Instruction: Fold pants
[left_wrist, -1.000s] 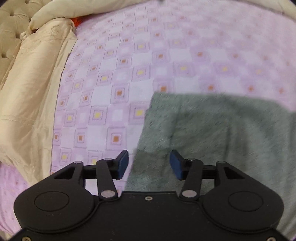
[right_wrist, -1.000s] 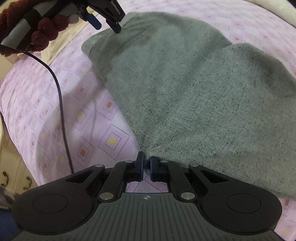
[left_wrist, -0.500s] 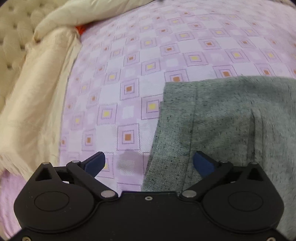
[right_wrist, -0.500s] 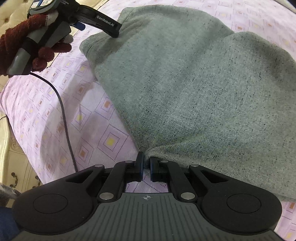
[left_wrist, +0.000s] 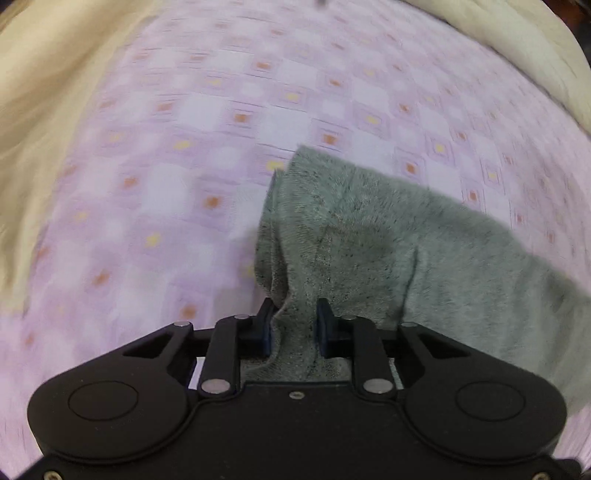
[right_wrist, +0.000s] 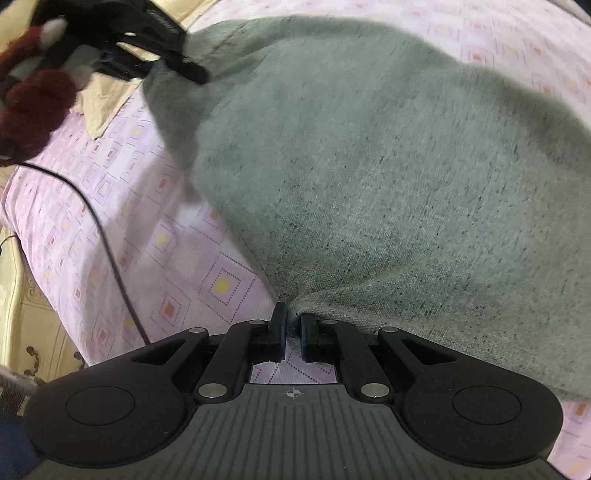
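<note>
The grey pants (right_wrist: 388, 166) lie spread on a purple patterned bedsheet (right_wrist: 147, 266). My right gripper (right_wrist: 292, 324) is shut on the near edge of the pants. My left gripper (left_wrist: 293, 325) is shut on a bunched corner of the pants (left_wrist: 369, 240), with cloth rising between its blue pads. In the right wrist view the left gripper (right_wrist: 162, 44) shows at the far left corner of the pants, held by a hand in a dark red glove (right_wrist: 33, 99).
A cream quilt (left_wrist: 55, 92) lies along the left side of the bed and another cream fold (left_wrist: 517, 44) at the far right. A black cable (right_wrist: 107, 258) runs over the sheet. The bed's edge and a cream carved frame (right_wrist: 33, 314) are at the left.
My left gripper went from wide open over the pants' corner to shut on it, and the cloth now bunches up. My right gripper stays shut on the near edge.
</note>
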